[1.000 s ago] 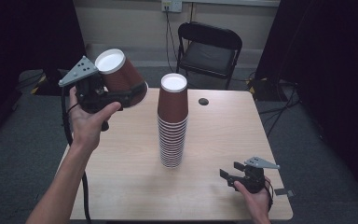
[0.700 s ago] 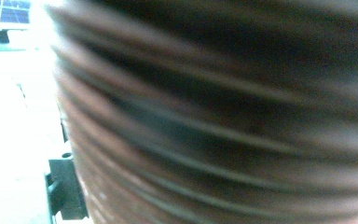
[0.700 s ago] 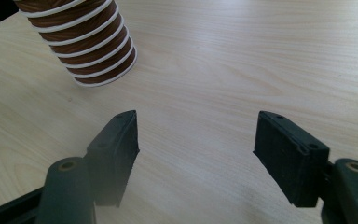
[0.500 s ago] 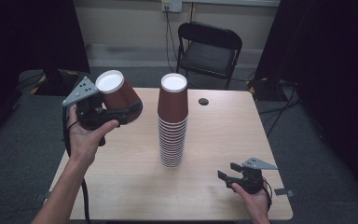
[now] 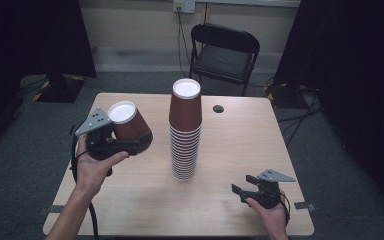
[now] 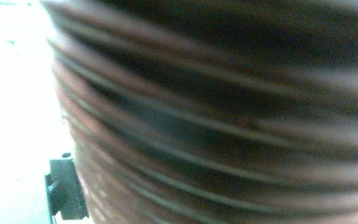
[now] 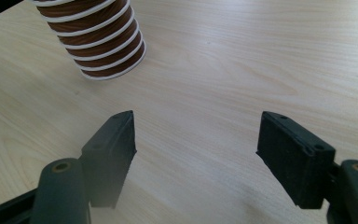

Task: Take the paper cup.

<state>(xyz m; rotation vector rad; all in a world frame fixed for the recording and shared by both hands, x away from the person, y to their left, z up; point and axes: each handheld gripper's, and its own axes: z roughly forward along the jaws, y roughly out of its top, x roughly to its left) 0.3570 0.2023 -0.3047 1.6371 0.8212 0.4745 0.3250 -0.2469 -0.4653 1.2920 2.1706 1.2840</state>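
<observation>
From above we see the left gripper clamping a brown cup, now lower, at the stack's nine o'clock; the right gripper view shows jaws apart over the bench.

Our left gripper is raised at the left, jaws clamped, wrist tilted; our right gripper rests low at the right, jaws spread wide.
</observation>
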